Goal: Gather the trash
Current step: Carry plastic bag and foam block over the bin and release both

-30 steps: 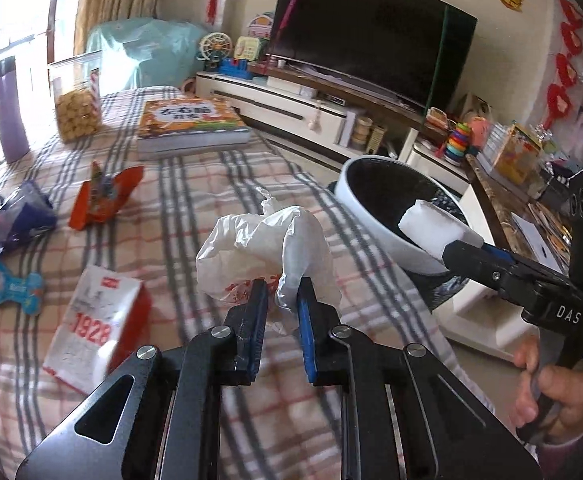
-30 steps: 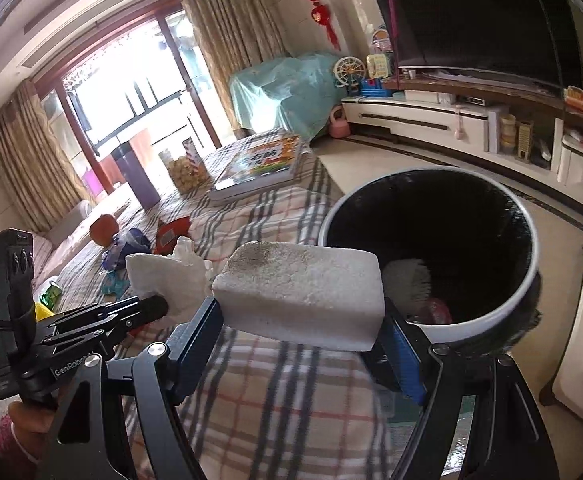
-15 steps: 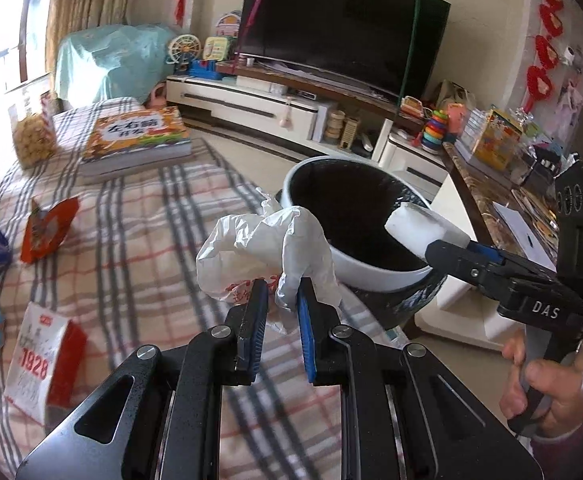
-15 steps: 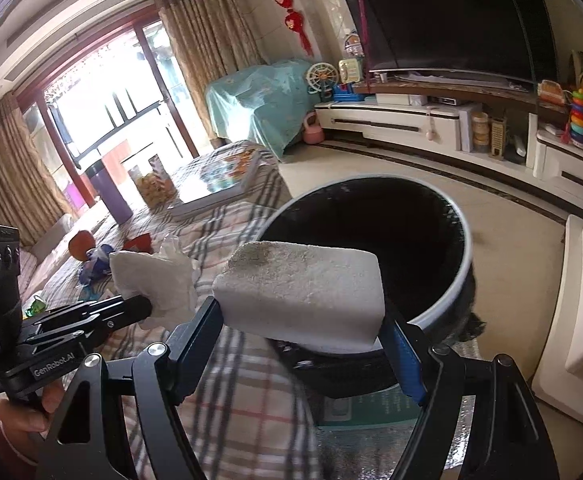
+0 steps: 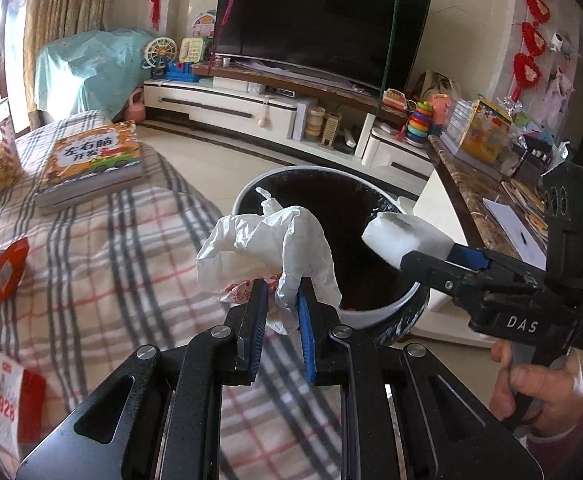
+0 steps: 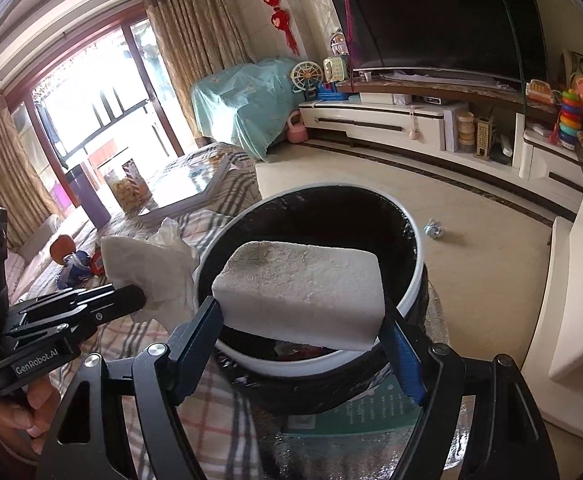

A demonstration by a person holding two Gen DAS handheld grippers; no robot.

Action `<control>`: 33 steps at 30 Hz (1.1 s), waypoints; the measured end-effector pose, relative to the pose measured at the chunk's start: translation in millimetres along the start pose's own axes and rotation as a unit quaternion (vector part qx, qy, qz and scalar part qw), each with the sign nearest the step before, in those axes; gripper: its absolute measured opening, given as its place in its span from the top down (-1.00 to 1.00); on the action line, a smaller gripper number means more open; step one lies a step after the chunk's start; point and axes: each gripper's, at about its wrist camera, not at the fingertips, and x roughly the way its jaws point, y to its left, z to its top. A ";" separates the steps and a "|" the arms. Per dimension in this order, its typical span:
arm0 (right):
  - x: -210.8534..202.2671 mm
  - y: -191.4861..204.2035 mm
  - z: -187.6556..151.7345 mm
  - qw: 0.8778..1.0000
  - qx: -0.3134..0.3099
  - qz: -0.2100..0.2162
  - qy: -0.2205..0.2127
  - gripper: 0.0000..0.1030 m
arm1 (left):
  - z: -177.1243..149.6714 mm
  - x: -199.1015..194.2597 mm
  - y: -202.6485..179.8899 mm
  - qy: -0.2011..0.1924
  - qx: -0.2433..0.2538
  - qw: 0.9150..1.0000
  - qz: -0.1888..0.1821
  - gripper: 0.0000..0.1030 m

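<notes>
Holding two pieces of trash at the bin mouth, neither one released yet. Clamping the left gripper [image 5: 279, 300] tight on a crumpled white plastic bag [image 5: 267, 246], jaws pinched nearly together on its lower folds, bag bulging above the pads and sitting just short of the near rim. Gripping with the right gripper [image 6: 303, 320] a white foam block [image 6: 301, 286], jaws spread wide across its length and pressing on both ends, block hanging over the open mouth of the trash bin [image 6: 409, 292]. Showing already inside the bin, low against the black liner, some reddish scraps, too dark to identify. Judging the present step as delivery: both loads near or above the opening, drop not yet made. Leaving on the plaid tablecloth [image 5: 103, 264] more candidates: a red-and-white packet [image 5: 9, 404] at the near edge, an orange wrapper [image 5: 5, 270] further back. Noting beyond the bin a small crumpled blue-and-silver wrapper [image 6: 434, 228] on the floor. Reckoning the task partway through, several pickups remaining after this drop.
</notes>
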 end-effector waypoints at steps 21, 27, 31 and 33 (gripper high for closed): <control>18.4 -15.0 17.8 1.000 -0.025 -0.010 0.016 -0.57 | 22.7 39.4 -17.6 0.027 0.024 0.999 -0.008 0.67; 19.6 -20.2 19.0 1.000 -0.019 -0.005 0.023 -0.63 | 22.6 43.0 -18.0 0.037 0.027 0.999 -0.002 0.42; 17.3 -22.4 19.5 1.000 -0.015 -0.004 0.020 -0.72 | 19.7 41.3 -15.5 0.036 0.025 0.999 0.003 0.19; 16.1 -23.1 19.0 1.000 -0.012 -0.004 0.018 -0.74 | 17.7 39.0 -13.0 0.036 0.021 0.999 0.003 0.12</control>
